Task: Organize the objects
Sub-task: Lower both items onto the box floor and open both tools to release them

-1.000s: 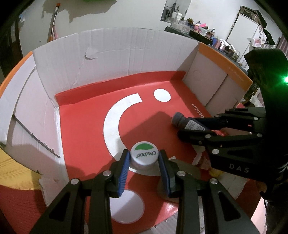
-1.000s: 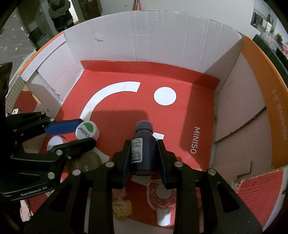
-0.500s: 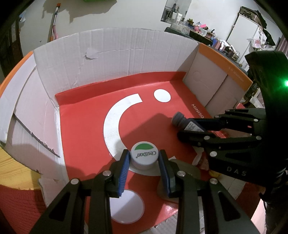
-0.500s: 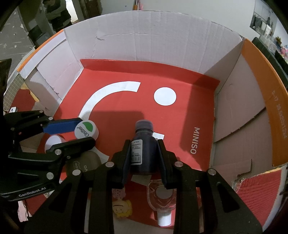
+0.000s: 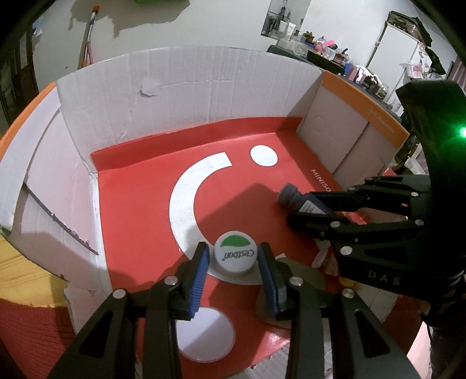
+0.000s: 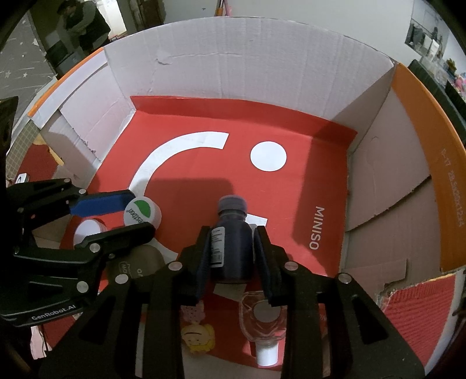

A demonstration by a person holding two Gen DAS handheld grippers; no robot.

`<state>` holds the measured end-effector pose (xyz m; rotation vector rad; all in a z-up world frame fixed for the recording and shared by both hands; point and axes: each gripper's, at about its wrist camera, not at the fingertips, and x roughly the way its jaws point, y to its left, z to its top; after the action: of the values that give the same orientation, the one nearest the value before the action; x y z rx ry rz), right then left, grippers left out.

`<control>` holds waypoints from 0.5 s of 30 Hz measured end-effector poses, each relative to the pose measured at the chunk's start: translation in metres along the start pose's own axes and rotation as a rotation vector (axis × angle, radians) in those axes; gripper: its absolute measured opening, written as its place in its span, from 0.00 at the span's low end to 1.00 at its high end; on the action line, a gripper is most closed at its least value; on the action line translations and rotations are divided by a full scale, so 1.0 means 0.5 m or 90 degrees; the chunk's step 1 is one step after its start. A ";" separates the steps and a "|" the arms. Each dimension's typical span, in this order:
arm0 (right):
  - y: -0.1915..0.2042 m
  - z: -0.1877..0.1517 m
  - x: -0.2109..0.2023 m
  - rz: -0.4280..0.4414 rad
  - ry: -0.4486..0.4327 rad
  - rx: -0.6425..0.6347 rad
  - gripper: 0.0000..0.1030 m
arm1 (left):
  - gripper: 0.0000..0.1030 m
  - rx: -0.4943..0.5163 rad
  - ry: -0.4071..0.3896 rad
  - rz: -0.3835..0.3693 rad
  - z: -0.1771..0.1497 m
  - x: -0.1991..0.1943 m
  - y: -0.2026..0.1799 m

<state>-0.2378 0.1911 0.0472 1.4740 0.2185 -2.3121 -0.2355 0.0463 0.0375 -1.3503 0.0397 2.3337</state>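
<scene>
A white jar with a green "Cestbon" lid (image 5: 235, 256) (image 6: 142, 212) stands on the red floor of an open cardboard box (image 5: 204, 93). My left gripper (image 5: 234, 262) straddles it. Its jaws are opening, and a thin gap shows between each blue pad and the jar. A dark purple bottle (image 6: 231, 247) (image 5: 300, 201) with a white label rests tilted on the floor, cap pointing away. My right gripper (image 6: 232, 250) is around its body with the jaws opening, and a sliver of gap shows at the right pad.
The box's white walls (image 6: 247, 64) rise on three sides. At the near edge lie a brown round pouch (image 6: 145, 262), a small doll with yellow hair (image 6: 198, 335) and a clear little bottle (image 6: 263, 320). A person stands far off (image 6: 84, 23).
Both pairs of jaws have spread slightly. The left pads, earlier tight on the jar, now stand just off it. Neither hand nor either object has shifted.
</scene>
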 end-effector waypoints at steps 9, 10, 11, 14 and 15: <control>-0.005 -0.008 -0.011 -0.004 -0.007 0.000 0.59 | 0.44 -0.005 -0.002 0.000 0.000 0.000 0.008; -0.006 -0.009 -0.013 -0.006 -0.009 0.001 0.59 | 0.44 -0.005 -0.003 -0.001 0.001 0.000 0.009; -0.006 -0.009 -0.014 -0.010 -0.009 -0.001 0.59 | 0.44 -0.005 -0.003 -0.001 0.001 0.001 0.009; -0.007 -0.009 -0.017 -0.019 -0.008 -0.005 0.59 | 0.44 -0.005 -0.003 0.000 0.002 0.001 0.011; -0.007 -0.010 -0.017 -0.019 -0.008 -0.005 0.59 | 0.44 -0.005 -0.003 0.000 0.002 0.000 0.011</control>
<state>-0.2319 0.1980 0.0526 1.4610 0.2479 -2.3410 -0.2385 0.0417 0.0368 -1.3477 0.0286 2.3395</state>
